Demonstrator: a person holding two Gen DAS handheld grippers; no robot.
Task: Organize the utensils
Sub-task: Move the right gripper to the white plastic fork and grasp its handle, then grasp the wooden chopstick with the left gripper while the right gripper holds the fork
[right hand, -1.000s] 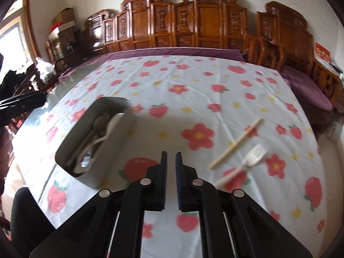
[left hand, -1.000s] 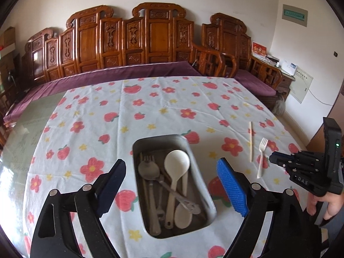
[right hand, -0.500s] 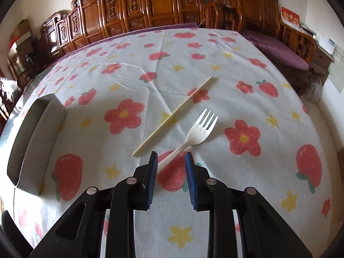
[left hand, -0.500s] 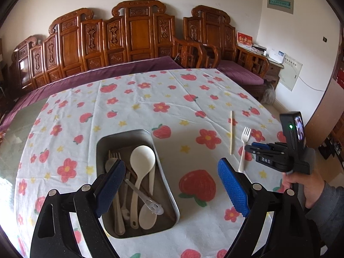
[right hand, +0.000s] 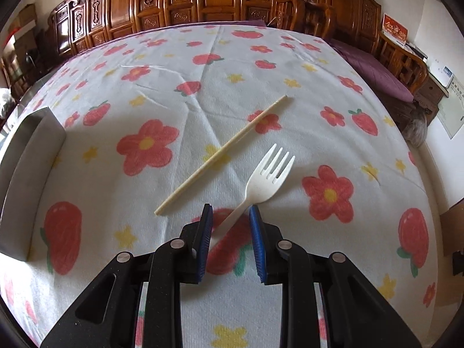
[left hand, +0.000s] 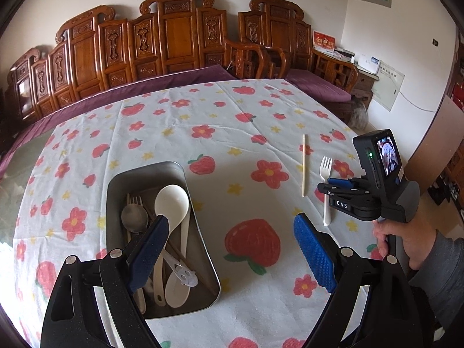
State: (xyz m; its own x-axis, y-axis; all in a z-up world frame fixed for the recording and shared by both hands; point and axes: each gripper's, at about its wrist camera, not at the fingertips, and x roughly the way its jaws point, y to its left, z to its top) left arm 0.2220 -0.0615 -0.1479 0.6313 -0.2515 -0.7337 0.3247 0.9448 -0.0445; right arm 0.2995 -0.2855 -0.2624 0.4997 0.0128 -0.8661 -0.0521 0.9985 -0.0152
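Loose near tablecloth's right edge: one white plastic fork (right hand: 268, 174), one pale wooden chopstick (right hand: 221, 154). Right gripper (right hand: 230, 217) parted astride fork handle; left gripper (left hand: 230, 239) spread wide over rectangular metal tray (left hand: 116, 185).

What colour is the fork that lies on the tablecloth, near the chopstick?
The fork is plain off-white, almost cream. The right wrist view shows it best.

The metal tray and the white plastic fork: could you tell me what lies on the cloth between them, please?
In the left wrist view, a single chopstick lies between the metal tray and the white plastic fork; otherwise only tablecloth.
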